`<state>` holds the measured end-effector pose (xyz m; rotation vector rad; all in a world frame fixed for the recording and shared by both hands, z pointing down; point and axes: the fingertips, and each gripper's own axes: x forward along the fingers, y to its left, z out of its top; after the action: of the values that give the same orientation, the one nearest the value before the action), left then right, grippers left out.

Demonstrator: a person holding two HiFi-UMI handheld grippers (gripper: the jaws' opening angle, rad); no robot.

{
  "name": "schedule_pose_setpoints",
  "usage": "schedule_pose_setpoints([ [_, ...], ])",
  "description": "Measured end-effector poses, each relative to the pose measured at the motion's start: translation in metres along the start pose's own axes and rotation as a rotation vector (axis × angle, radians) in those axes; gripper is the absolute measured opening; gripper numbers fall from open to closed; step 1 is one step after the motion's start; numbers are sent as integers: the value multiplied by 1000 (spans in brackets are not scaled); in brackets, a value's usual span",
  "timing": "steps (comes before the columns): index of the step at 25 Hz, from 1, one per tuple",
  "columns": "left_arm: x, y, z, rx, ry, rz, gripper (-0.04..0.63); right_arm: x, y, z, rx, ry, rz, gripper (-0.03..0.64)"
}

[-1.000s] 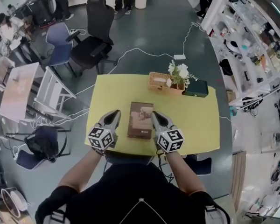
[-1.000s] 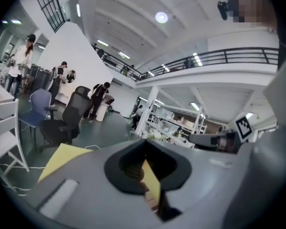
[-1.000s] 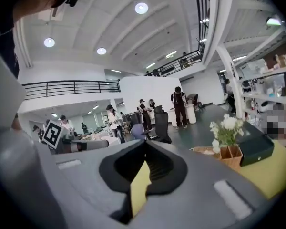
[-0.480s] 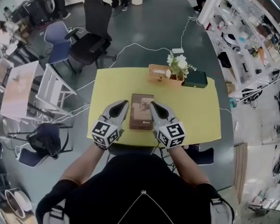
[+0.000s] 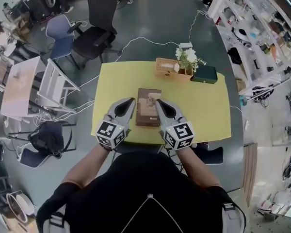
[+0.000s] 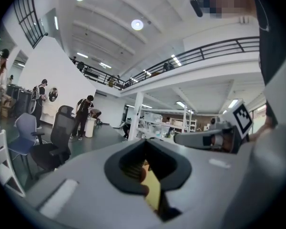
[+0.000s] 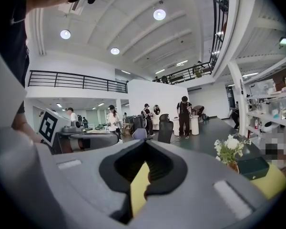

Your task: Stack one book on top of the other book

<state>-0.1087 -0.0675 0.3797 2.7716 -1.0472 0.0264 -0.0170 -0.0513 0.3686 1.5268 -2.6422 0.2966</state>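
The left gripper (image 5: 130, 101) has its jaws pressed together with nothing between them, and the right gripper (image 5: 158, 102) is closed and empty in the same way. Both point away from the person, held over the near edge of the yellow table (image 5: 111, 86). Between their tips lies the brown book (image 5: 147, 106), midway along that near edge, its long sides running toward the far edge. At the far edge stands a wicker basket (image 5: 164, 68) with white flowers (image 5: 188, 58), and a dark green box (image 5: 204, 74) sits beside it, near the far right corner.
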Motion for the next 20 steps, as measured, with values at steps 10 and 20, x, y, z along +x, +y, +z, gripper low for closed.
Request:
schedule_pose_setpoints([
  [10,-5,2,-3,-8,1,5,6,-4,-3,-4,18,-11,-25,2],
  [20,-8,3,-9,-11,12,7,6,-3,-2,-8,9,-11,-30,2],
])
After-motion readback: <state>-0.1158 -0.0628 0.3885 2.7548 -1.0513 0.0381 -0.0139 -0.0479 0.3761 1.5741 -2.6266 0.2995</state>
